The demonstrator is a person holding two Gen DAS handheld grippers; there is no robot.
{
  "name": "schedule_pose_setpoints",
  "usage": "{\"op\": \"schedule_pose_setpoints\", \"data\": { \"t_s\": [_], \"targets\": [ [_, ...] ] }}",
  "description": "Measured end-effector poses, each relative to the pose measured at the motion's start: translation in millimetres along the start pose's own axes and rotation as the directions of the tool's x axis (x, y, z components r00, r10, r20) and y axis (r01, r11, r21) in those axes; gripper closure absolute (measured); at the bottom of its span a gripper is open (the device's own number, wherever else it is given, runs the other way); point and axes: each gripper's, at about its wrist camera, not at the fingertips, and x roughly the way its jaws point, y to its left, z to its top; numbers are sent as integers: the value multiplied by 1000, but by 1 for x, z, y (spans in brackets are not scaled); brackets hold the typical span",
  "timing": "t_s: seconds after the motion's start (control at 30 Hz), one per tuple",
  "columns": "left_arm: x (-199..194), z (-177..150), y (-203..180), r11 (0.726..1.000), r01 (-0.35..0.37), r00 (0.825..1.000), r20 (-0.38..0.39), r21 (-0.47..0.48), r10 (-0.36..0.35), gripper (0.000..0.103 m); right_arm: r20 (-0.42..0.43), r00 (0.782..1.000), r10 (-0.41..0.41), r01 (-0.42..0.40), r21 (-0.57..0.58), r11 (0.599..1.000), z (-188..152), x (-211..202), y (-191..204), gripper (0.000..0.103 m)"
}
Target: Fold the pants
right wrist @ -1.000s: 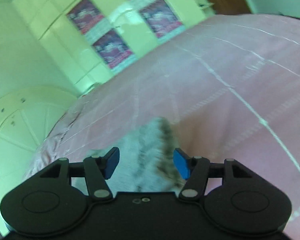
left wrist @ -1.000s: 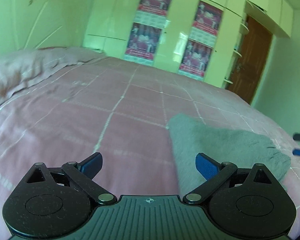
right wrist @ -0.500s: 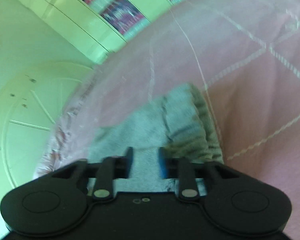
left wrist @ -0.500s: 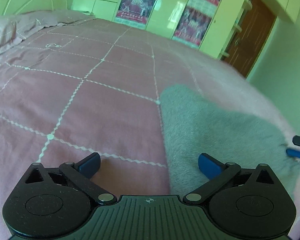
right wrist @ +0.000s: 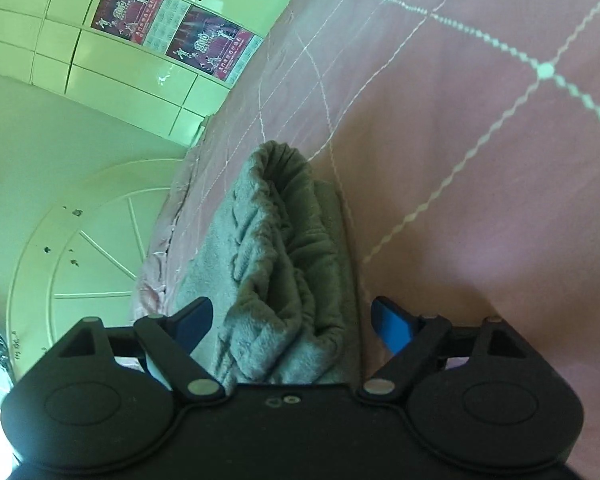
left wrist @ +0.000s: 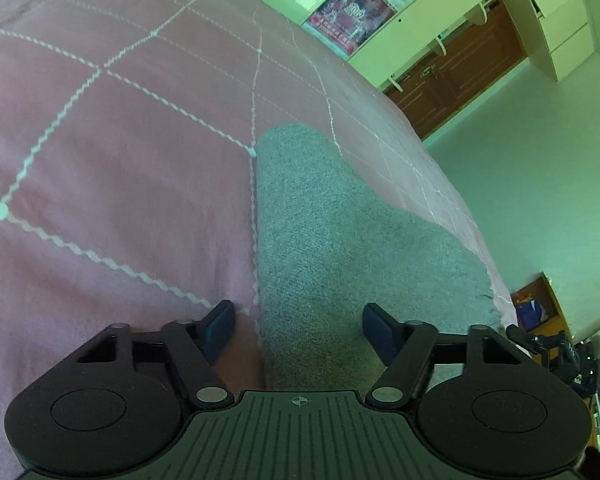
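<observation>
Grey fleece pants [left wrist: 340,240] lie folded flat on a pink quilted bed cover [left wrist: 120,160], near the bed's right edge. My left gripper [left wrist: 298,330] hangs low over the pants' near left edge. Its jaws are closing, the fabric edge lies between them, and the pads do not press on it. In the right wrist view the pants' gathered waistband [right wrist: 284,248] is bunched up between the fingers of my right gripper [right wrist: 292,320]. Those jaws are opening, and both blue pads stand clear of the cloth.
The pink cover [right wrist: 480,160] spreads wide around the pants. A pale wardrobe with posters [left wrist: 352,12] and a brown door [left wrist: 452,76] stand beyond the bed. A white headboard [right wrist: 80,260] is at the left in the right wrist view. The bed drops off just right of the pants.
The left gripper has sunk and tipped down onto the pants' edge, and its jaws have narrowed. The right gripper's jaws, close together half a second ago, have spread wide around the waistband.
</observation>
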Motion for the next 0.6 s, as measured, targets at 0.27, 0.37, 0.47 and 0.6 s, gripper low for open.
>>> {"op": "schedule_pose_setpoints", "data": {
  "t_s": [0.27,0.37,0.47,0.6],
  "targets": [
    [33,11,15,981,134,989,-40,-137,-141,34,-52,995,90,-86,65,994,8,14,-12,34],
    [54,17,19,962,194,973,-85,-192,-213,34,-65,995,73,-69,59,996,15,23,-10,41],
    [70,18,13,957,202,963,-133,-207,-232,45,-85,995,58,-55,37,998,18,34,-3,47],
    [76,10,11,953,219,963,-114,-209,-246,72,-95,993,69,-73,-30,997,22,31,17,64]
  ]
}}
